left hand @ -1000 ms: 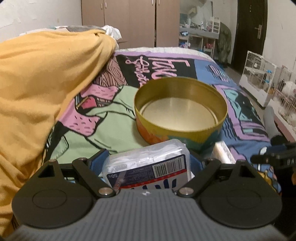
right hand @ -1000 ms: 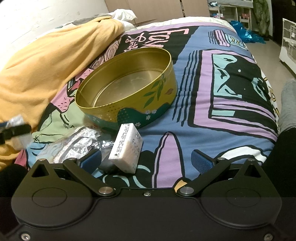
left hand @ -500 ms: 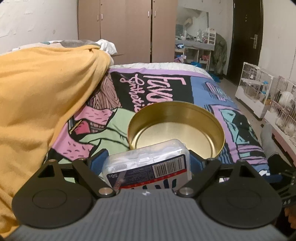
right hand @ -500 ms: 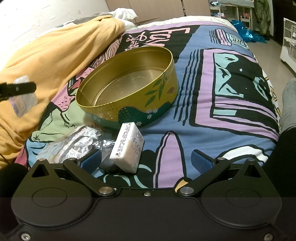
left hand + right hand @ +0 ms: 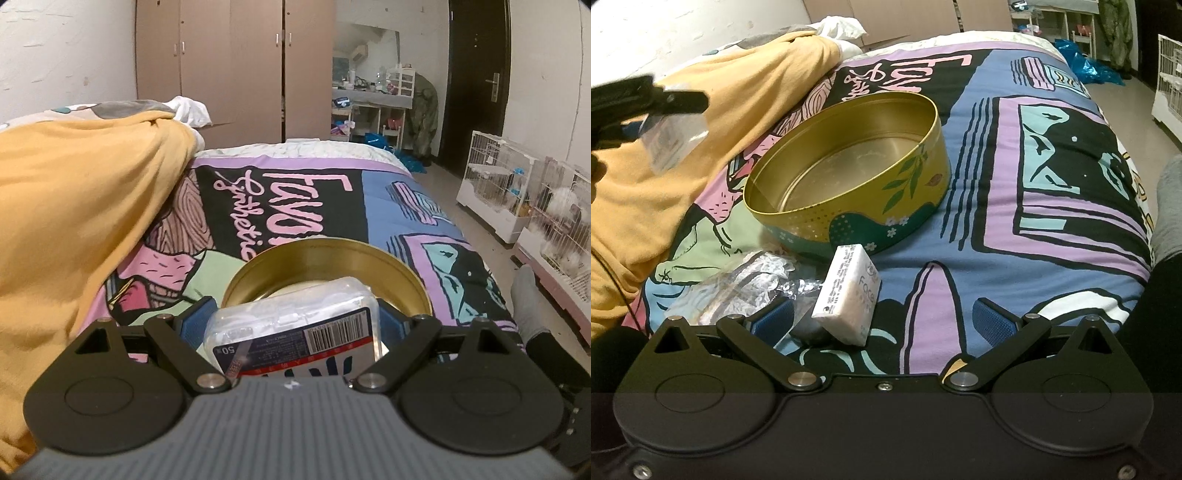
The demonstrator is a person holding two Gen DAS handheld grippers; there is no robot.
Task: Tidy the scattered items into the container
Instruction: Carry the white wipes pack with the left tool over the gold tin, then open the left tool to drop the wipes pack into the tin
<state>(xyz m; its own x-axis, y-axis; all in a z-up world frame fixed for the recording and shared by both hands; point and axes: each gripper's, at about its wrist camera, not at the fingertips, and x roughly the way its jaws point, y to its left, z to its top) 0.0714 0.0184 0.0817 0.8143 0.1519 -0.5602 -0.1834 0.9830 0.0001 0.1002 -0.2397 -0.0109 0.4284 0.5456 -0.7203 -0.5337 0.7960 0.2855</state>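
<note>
- on the patterned bedspread (image 5: 1052, 206) sits our round gold tin with green leaf print (image 5: 849, 177), open and with nothing in it yet, so nothing is tidied so far.
- our left gripper (image 5: 295, 317) clamps a clear plastic box with a barcode label (image 5: 295, 325) between its blue pads, up in the air at the near edge of the tin; this first item looks close to being dropped in.
- our right gripper (image 5: 882, 317) hangs with its jaws wide apart and holds nothing; a small white wrapped tissue pack (image 5: 849, 295) lies between them on the bed.
- beside that pack lies a crinkled clear plastic bag (image 5: 738, 284), just in front of the tin; both are left to do.
- a heaped yellow blanket (image 5: 74, 221) lies at the left, apart from the tin.
</note>
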